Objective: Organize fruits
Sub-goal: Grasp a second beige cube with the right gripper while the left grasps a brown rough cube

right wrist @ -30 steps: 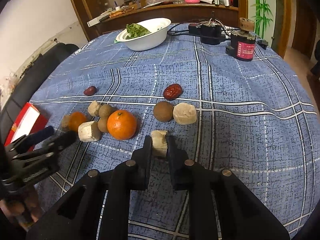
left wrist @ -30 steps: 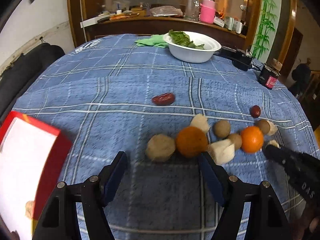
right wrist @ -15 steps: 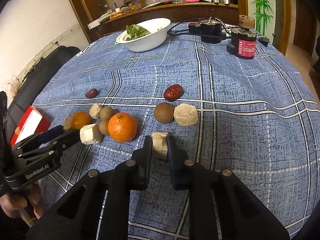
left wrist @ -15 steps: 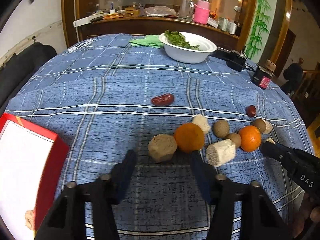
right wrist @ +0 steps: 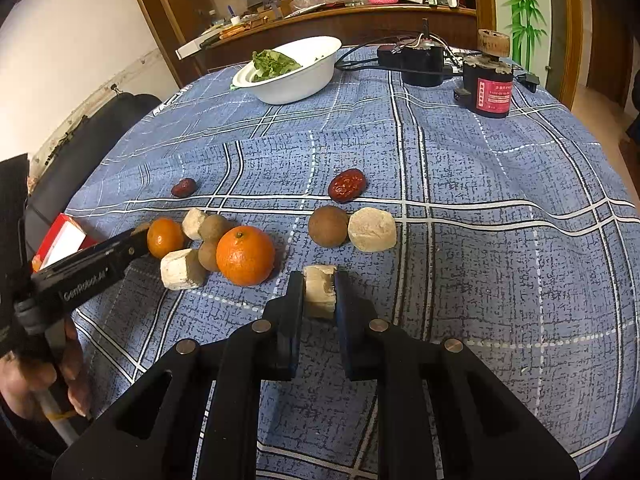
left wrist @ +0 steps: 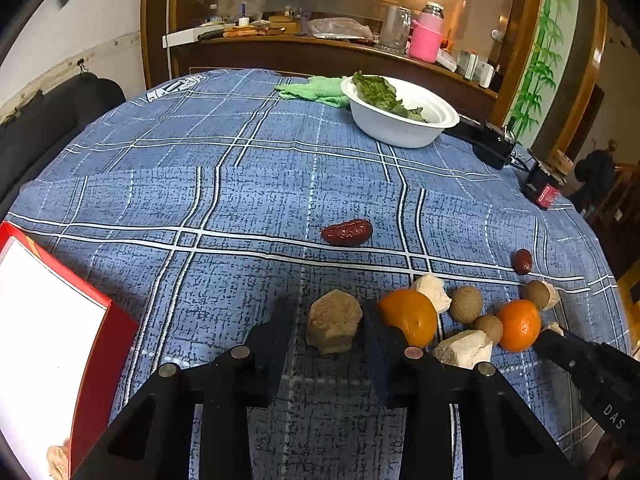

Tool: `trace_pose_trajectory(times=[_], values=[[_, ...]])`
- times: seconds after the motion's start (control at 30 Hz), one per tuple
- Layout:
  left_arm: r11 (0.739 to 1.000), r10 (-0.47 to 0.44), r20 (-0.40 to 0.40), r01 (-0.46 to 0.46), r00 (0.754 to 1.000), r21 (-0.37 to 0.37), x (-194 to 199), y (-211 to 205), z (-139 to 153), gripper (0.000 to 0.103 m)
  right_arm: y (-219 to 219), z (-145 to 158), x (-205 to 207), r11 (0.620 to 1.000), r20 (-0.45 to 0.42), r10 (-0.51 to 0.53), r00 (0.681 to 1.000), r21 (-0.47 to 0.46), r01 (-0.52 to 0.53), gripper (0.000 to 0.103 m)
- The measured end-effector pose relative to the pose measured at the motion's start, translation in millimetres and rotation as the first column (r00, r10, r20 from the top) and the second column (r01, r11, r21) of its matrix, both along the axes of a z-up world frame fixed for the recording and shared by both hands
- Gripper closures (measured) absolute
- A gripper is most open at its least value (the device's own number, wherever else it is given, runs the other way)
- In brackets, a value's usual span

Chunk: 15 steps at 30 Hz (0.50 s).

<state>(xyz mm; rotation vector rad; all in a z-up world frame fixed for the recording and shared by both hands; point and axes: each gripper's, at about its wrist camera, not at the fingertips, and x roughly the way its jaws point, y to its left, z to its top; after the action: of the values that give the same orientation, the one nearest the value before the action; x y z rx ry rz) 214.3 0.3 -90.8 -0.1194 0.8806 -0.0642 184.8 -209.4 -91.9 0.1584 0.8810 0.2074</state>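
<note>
Fruits (left wrist: 408,314) partly hidden behind left hand-held gripper (left wrist: 330,326) fingers.

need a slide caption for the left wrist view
Left gripper closing around a tan chunk beside an orange on the blue plaid tablecloth.
</note>
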Motion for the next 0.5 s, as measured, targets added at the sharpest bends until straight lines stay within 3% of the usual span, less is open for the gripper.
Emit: trace_pose_trajectory(times=[0.17,0.5], values=[[1.0,-0.002,0.004,0.002,1.0,-0.029,-2,5,0,0.077,0,0,0,1.0,0.0,0.0,1.0,0.002,0.0,0.089],[0.998,-0.042,0.014,0.042,0.999,0.045,-48,-15,12,0.077,0,0,0,1.0,0.001,-0.001,1.0,-0.003,0.001,0.089]])
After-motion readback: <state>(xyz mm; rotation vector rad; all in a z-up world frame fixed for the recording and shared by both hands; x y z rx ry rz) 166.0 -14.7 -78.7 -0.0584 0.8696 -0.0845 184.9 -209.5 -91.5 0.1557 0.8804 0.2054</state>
